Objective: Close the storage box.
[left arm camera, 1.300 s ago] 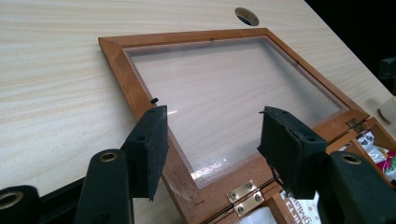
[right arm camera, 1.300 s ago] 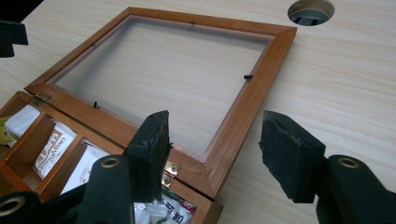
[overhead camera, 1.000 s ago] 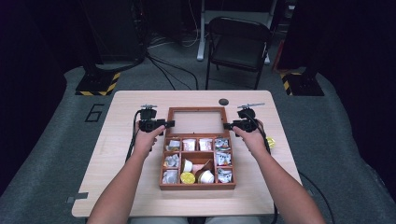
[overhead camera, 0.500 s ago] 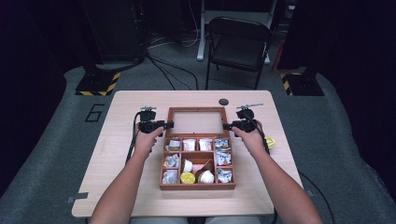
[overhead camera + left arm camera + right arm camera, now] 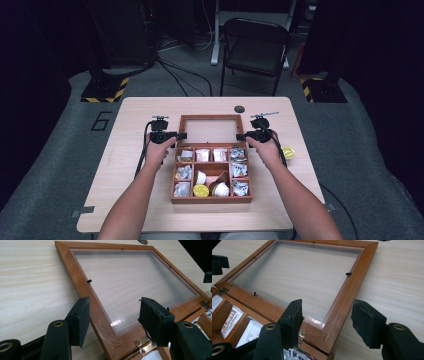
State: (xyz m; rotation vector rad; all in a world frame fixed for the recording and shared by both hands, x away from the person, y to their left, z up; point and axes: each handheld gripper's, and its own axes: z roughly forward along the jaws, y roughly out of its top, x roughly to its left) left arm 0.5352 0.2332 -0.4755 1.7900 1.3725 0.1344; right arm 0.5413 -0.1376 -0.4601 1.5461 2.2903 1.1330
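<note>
Where the work is: the lid [image 5: 210, 129], a wooden frame with a clear pane, lies folded back flat on the worktop [image 5: 130, 120] at the centre of the high view, hinged to the far edge of the wooden box [image 5: 211, 199].
Lid corners: in the left gripper view the lid [image 5: 130, 287] fills the upper right of the frame, a brass hinge at bottom centre; in the right gripper view the lid [image 5: 297, 277] fills the upper left.
Left tongs: [image 5: 181, 135] at the lid's left near corner; the jaws [image 5: 113, 322] stand apart astride the frame's side rail, have just opened a touch, and the pads do not press the wood.
Right tongs: [image 5: 240, 136] at the lid's right near corner; jaws [image 5: 327, 322] apart, the corner rail between them, untouched.
Box: compartments below the lid hold white sachets [image 5: 202, 155] and small cups [image 5: 201, 190].
Further out: a yellow item [image 5: 288, 152] lies right of the right hand; a dark round spot [image 5: 239, 109] sits beyond the lid; a folding chair [image 5: 255, 47] stands at top centre.
</note>
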